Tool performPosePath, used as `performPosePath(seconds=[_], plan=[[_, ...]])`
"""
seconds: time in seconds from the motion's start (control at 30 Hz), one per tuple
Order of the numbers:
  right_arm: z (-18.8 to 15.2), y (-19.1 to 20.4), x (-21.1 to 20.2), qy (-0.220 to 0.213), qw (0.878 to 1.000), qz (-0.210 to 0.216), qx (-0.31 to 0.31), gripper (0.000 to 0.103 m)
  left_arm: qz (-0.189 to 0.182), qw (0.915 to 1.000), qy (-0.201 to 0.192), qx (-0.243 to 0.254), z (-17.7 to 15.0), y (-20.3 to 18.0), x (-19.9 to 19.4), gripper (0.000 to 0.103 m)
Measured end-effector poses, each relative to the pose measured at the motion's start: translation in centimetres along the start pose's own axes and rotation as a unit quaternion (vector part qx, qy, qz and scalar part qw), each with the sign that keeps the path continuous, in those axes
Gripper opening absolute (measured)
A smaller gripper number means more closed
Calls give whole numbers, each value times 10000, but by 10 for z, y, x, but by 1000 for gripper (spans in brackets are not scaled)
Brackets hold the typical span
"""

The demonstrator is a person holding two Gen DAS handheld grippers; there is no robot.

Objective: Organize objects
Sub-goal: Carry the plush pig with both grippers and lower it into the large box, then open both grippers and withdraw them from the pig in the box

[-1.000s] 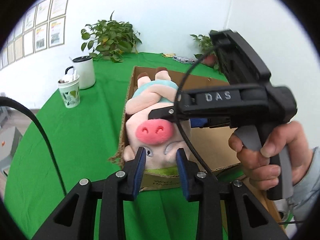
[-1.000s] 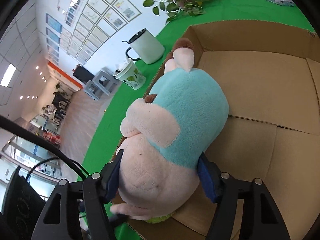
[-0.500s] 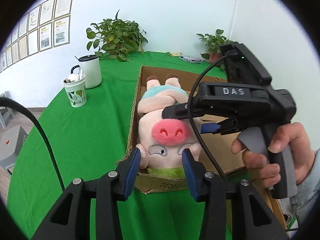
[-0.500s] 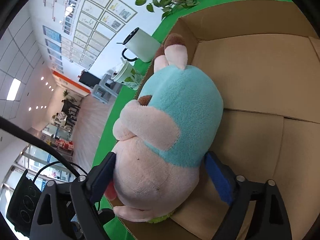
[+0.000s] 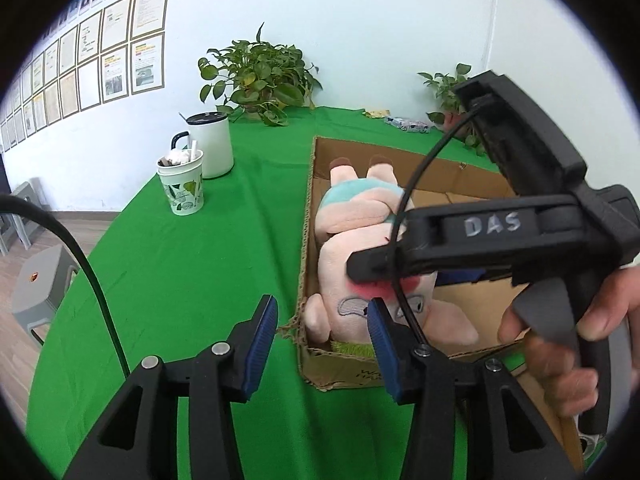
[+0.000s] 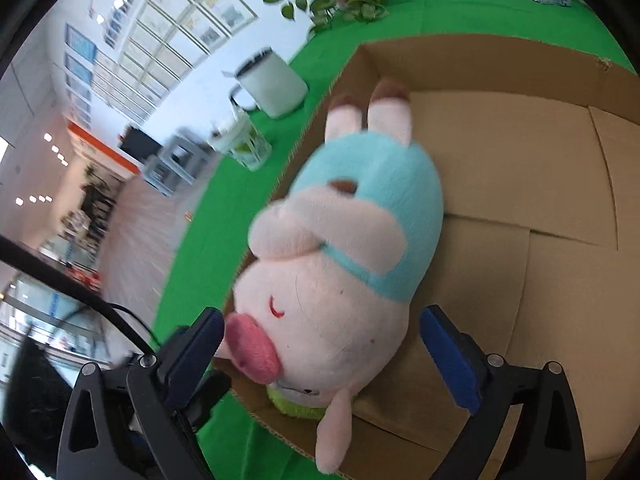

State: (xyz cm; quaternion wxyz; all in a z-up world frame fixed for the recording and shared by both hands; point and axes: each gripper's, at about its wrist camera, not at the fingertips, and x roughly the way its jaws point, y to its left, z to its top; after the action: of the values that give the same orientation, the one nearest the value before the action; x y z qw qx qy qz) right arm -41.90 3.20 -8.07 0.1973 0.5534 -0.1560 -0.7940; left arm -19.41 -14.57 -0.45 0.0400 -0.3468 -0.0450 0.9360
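Pig plush (image 6: 340, 280) lies in cardboard box (image 6: 560, 280); right gripper (image 6: 332, 356) and left gripper (image 5: 322, 344) gape empty; next target probably cup (image 5: 182, 184) at ten o'clock.

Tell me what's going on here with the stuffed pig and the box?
A person holds a tool in each hand. The plush pig lies inside the cardboard box on the green table. The right tool is open around its head without gripping; the left tool is open, short of the box.

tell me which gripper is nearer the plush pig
Right. The right gripper is open with its fingers either side of the plush pig's head; the left gripper is open outside the cardboard box.
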Motion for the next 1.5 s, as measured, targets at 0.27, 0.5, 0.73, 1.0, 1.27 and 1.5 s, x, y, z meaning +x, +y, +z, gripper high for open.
performPosePath(seconds=[0.27,0.5,0.73,1.0,1.27,1.5], plan=[[-13,3,-6,-167,9993,306,-119,70,-713,9962,286,-403,-7,21,15,46],[-13,-16,3,-180,9958,857,265,78,-852,9953,334,-322,-10,17,18,48],[-16,-8,-10,-214,9978,539,319,90,-894,9943,382,-447,-15,15,15,48],[-72,-18,-120,-1312,9894,-625,-62,96,-690,9961,379,-409,-15,8,7,48],[-163,-25,-207,-2195,9580,-1810,-349,99,-388,9988,194,-233,-19,2,-6,50],[-215,-43,-221,-2350,9367,-2559,-433,97,197,9963,-702,446,-26,-41,-81,82]])
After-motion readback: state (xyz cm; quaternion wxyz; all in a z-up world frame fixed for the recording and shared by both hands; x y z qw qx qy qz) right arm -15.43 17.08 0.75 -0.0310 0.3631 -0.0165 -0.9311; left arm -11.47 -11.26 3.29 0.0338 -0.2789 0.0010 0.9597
